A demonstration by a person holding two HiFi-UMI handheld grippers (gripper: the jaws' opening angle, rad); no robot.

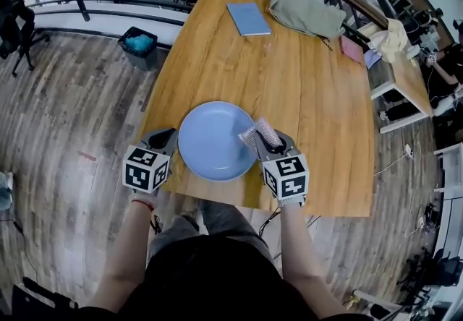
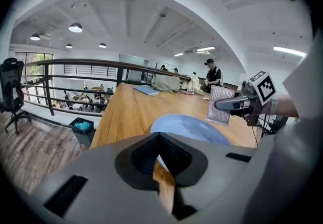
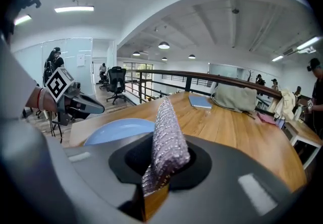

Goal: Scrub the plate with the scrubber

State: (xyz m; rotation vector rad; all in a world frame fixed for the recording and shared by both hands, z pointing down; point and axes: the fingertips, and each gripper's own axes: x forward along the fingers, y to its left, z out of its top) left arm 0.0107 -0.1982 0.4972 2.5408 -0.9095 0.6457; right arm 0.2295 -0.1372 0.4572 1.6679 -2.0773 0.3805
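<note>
A pale blue plate [image 1: 214, 140] lies on the wooden table [image 1: 304, 95] near its front edge. My left gripper [image 1: 168, 139] is at the plate's left rim, its jaws shut with a sliver of the rim [image 2: 160, 161] between them. My right gripper [image 1: 269, 142] is shut on a silvery mesh scrubber [image 1: 257, 134], held over the plate's right side. In the right gripper view the scrubber [image 3: 166, 137] sticks up out of the jaws, with the plate [image 3: 118, 129] to the left. The left gripper view shows the scrubber [image 2: 219, 106] just above the plate [image 2: 194, 129]; whether they touch I cannot tell.
At the table's far end lie a blue notebook [image 1: 248, 18], an olive bag [image 1: 307, 14] and a pink item [image 1: 352, 49]. A bin [image 1: 138, 45] stands on the floor to the left, by a railing [image 1: 94, 3]. People stand beyond the table [image 2: 212, 74].
</note>
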